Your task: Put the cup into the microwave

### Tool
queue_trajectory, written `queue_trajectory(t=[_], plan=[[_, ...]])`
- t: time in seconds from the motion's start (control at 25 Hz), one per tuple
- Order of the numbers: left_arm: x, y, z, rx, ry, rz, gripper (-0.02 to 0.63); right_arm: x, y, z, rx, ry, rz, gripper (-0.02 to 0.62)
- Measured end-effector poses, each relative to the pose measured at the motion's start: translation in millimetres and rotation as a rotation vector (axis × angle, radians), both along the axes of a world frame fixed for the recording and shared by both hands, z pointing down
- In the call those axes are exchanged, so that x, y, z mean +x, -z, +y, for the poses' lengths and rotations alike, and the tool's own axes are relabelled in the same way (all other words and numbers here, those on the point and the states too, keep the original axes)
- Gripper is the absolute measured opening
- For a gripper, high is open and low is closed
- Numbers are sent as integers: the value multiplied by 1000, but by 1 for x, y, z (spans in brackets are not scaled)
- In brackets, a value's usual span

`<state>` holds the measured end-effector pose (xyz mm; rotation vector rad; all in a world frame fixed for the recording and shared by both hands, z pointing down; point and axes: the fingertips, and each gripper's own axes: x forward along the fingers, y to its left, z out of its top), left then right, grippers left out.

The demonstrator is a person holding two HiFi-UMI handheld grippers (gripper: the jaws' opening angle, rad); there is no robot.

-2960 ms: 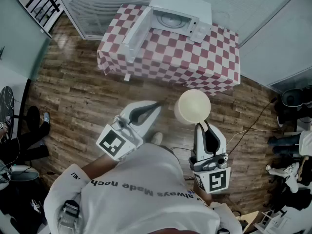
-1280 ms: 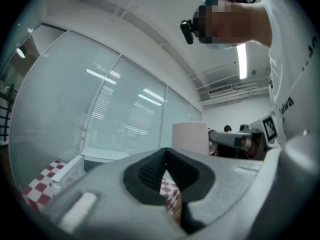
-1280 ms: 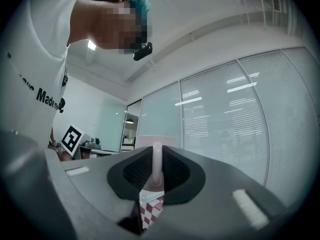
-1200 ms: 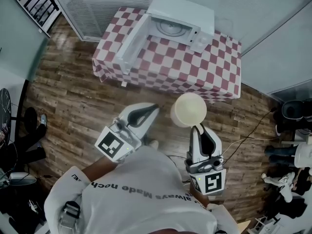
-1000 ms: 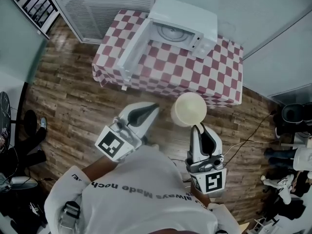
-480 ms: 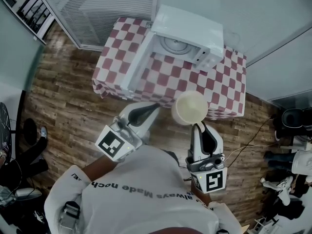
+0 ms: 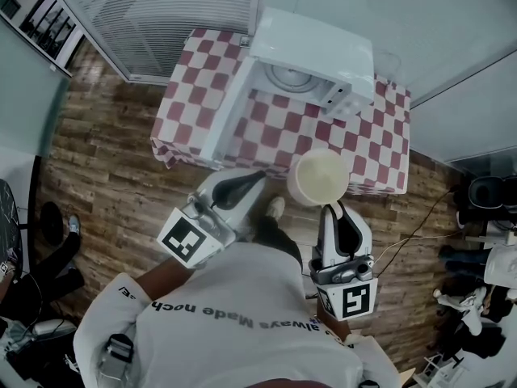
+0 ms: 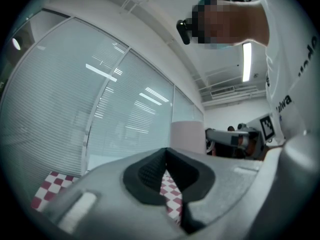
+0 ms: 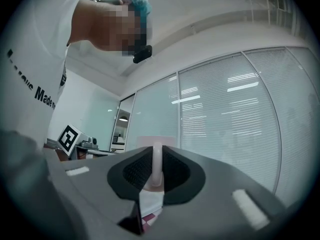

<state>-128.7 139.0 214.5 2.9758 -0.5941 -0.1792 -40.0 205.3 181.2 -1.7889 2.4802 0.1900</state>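
Observation:
A cream cup (image 7: 321,178) hangs in the air over the table's near edge, seen from above in the head view. My right gripper (image 7: 329,206) is shut on its handle (image 9: 156,166), which stands upright between the black pads; the cup's pale body (image 9: 155,140) rises just beyond. My left gripper (image 7: 258,174) is shut with nothing in it, level with the cup and to its left (image 8: 187,136). The white microwave (image 7: 311,55) stands at the back of the checked table (image 7: 371,136), its door (image 7: 230,107) swung wide open to the left and the round turntable showing inside.
A wall of glass and blinds (image 7: 161,6) runs behind the table. Wooden floor (image 7: 105,184) lies on the left. A cable (image 7: 416,229) trails across the floor on the right, toward dark clutter (image 7: 485,196). The person's shoe (image 7: 275,208) is below the table's edge.
The table and microwave have drawn nearer in the head view as the person walked toward them. Both grippers kept their pose; the cup now overlaps the table's near edge.

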Motion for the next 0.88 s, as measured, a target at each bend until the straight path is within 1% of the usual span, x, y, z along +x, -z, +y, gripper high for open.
queue_trajectory(t=[0.24, 0.44, 0.88], plan=[[10, -4, -11, 0, -4, 1, 5, 14, -6, -11, 1, -17, -5, 38], [26, -5, -26, -1, 0, -4, 3, 32, -8, -25, 0, -22, -14, 38], [90, -1, -80, 4, 17, -10, 4, 97, -7, -79, 9, -9, -24, 37]])
